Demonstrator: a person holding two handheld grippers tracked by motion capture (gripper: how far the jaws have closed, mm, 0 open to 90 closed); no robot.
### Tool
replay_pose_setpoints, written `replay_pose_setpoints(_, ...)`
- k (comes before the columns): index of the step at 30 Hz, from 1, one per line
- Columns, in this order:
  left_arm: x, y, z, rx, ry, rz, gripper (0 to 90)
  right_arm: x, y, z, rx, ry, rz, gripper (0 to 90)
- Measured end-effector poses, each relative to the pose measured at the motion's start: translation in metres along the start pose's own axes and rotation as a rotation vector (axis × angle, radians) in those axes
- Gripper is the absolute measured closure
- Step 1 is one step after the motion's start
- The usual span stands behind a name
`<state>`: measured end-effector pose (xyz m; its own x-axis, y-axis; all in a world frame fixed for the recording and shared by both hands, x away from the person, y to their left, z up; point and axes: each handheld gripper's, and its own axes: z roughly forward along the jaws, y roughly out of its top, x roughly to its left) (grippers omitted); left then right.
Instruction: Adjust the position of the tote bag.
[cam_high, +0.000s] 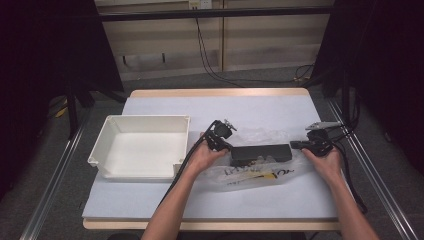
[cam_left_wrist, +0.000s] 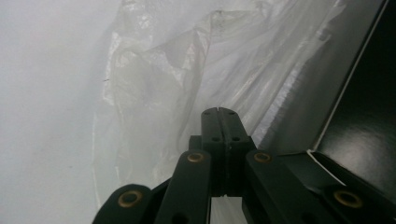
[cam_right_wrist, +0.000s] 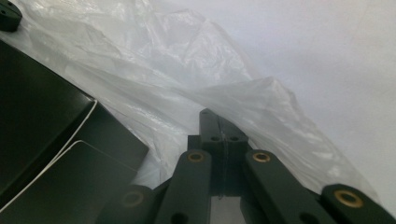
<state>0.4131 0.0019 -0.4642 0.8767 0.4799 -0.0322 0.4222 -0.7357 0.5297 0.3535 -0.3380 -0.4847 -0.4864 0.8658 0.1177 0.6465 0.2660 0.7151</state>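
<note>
High view: the black box (cam_high: 261, 154) lies mid-desk on a clear plastic bag (cam_high: 260, 172). Each hand-held gripper, left (cam_high: 223, 146) and right (cam_high: 295, 145), has its jaws together, seemingly pinching bag film. Best keep both pulls even so the film doesn't tear.

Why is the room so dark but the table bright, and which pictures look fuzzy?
High view: light falls on the table, the sides stay black. Left gripper view: the plastic bag looks soft and glary, the black box shines. Right gripper view: the near jaws blur, the bag's wrinkles are clearer.
</note>
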Motion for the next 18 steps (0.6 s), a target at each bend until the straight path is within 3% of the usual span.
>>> replay_pose_setpoints(3, 0.002, -0.001, 0.000, -0.005, 0.011, -0.022, 90.0, 0.001, -0.001, -0.002, 0.016, -0.052, -0.020, 90.0)
replay_pose_setpoints(5, 0.000, -0.001, -0.001, 0.000, 0.028, -0.018, 90.0, 0.000, -0.003, -0.003, 0.012, -0.055, -0.017, 90.0)
replay_pose_setpoints(8, 0.002, -0.002, -0.001, -0.006, 0.000, -0.015, 90.0, 0.001, -0.004, -0.003, 0.002, -0.058, -0.020, 90.0)
replay_pose_setpoints(9, 0.003, -0.004, -0.002, -0.015, -0.013, -0.038, 90.0, 0.002, -0.004, -0.003, 0.001, -0.055, -0.013, 90.0)
replay_pose_setpoints(11, 0.005, -0.005, -0.003, -0.030, -0.025, -0.036, 90.0, 0.003, -0.004, -0.006, -0.032, -0.033, -0.020, 90.0)
replay_pose_setpoints(18, -0.008, -0.004, -0.011, -0.081, -0.019, 0.021, 87.6, 0.009, -0.004, -0.021, -0.096, 0.005, -0.019, 84.8)
